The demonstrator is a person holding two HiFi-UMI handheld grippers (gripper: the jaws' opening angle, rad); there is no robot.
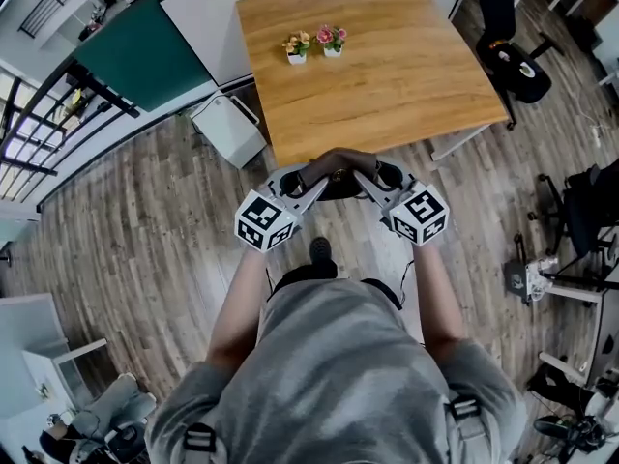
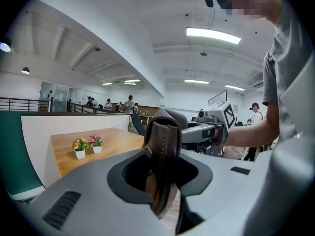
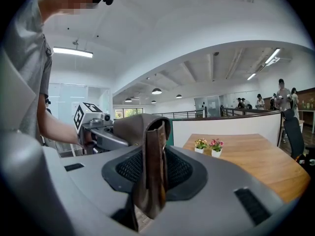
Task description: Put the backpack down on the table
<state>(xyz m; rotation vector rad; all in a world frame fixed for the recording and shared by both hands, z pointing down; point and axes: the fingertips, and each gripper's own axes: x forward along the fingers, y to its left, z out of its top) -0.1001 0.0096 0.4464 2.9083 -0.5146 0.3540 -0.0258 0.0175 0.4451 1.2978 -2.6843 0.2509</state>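
Both tongs are clenched on the same brown leather handle [image 2: 162,146] of the backpack [image 1: 338,184]. The left tongs [image 1: 309,178] grip one end and the right tongs [image 1: 364,178] the other, and each gripper view shows the folded strap pinched upright between that pair's jaws. The handle runs crosswise from one pair of tongs to the other, roughly parallel to the near edge of the surface [image 1: 406,75]. The dark body of the backpack hangs between and just below the tips. The two tips point inward at each other, and neither hand looks nearer to the surface than the other. The surface lies straight ahead of the tongs, with its near edge just beyond the hanging backpack, so the load appears to be over the floor [image 1: 145,220] rather than over the wood. It sits opposite the left part of that edge. The likely next move is forward, with both hands together so the handle stays level, and then down. Two small flower pots [image 1: 314,44] stand well beyond the tips, toward the far side, leaving bare wood between them and the near edge.
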